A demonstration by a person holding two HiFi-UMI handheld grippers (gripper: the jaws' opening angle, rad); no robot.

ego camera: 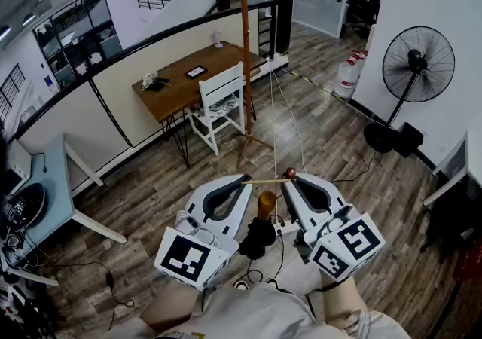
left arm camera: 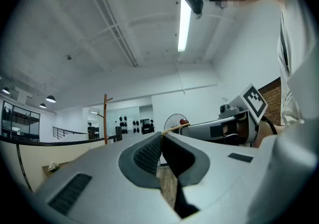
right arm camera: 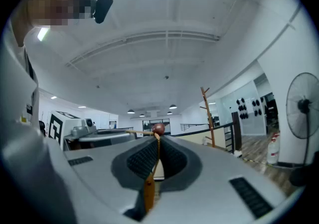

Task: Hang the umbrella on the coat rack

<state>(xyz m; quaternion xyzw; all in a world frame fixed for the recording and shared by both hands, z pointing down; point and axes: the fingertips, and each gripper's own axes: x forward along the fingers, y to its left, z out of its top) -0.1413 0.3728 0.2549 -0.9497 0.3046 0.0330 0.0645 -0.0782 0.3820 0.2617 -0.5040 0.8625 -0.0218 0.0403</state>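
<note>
The left gripper (ego camera: 243, 178) is closed, its jaws pinching one end of a thin yellow cord (ego camera: 267, 180); the left gripper view shows the pads pressed together with the cord coming out at their tip, and the umbrella body is hidden below the jaws there; the right gripper (ego camera: 293, 177) is closed too, clamped on the other end of the cord just under a red bead (ego camera: 290, 173); the cord runs taut and roughly level between the two tips; the umbrella (ego camera: 258, 238) hangs below the cord, between the grippers, its amber handle (ego camera: 265, 204) uppermost and its black folded body beneath; how the handle joins the cord is hard to make out, and the lower end of the body is lost against the person's clothing; in the right gripper view the handle appears blurred, low between the jaws, with the cord rising from it to the bead

The rack (ego camera: 245, 51), a tall brown pole, stands well apart from the umbrella, beyond the grippers and beside a white chair (ego camera: 222, 100) at a wooden worktop (ego camera: 188, 81); its top is cut off by the edge of the head view, so no hooks show there; a black fan (ego camera: 418, 66) stands at the right wall
</note>
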